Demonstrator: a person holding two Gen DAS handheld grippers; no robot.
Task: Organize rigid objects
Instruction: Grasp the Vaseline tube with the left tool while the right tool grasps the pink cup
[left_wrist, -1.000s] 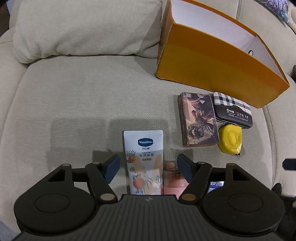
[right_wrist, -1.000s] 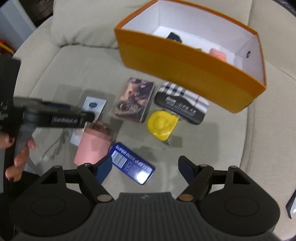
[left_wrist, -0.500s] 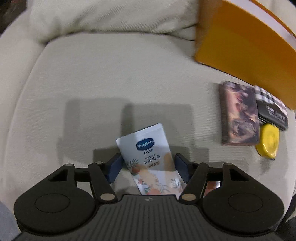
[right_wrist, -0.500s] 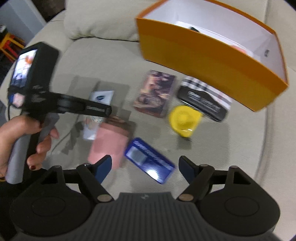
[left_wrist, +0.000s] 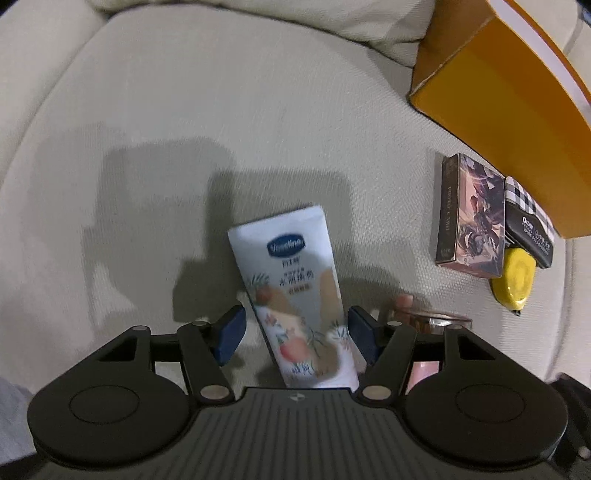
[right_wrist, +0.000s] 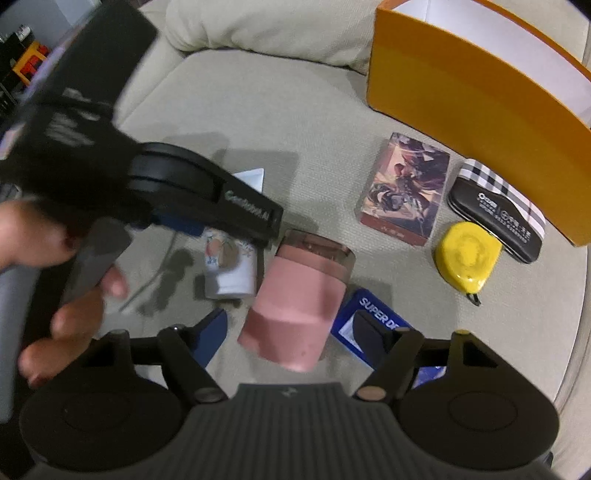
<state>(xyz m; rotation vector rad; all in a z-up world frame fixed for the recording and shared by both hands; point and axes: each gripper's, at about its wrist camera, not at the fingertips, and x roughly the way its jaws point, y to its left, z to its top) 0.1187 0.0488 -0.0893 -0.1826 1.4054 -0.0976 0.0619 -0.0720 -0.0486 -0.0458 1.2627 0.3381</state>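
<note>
A white Vaseline tube (left_wrist: 295, 280) lies on the sofa seat between the fingers of my left gripper (left_wrist: 295, 336). The jaws stand open: the right pad is at the tube's edge and a small gap shows at the left pad. A pink cup with a clear lid (right_wrist: 299, 295) lies on its side between the fingers of my right gripper (right_wrist: 291, 332). Those jaws are closing, with room still on both sides of the cup. In the right wrist view the left gripper's black body (right_wrist: 207, 195) hangs over the tube (right_wrist: 229, 269), held by a person's hand (right_wrist: 55, 295).
An open orange box (right_wrist: 461, 92) stands at the back right. In front of it lie an illustrated card box (right_wrist: 402, 188), a plaid and black case (right_wrist: 495, 210) and a yellow tape measure (right_wrist: 465, 254). A blue tin (right_wrist: 369, 314) lies beside the cup. A cushion (right_wrist: 258, 29) is behind.
Both grippers came down closer to the seat. The left one rolled and narrowed around the tube. The right one shifted left from over the blue tin to straddle the pink cup, jaws narrowing.
</note>
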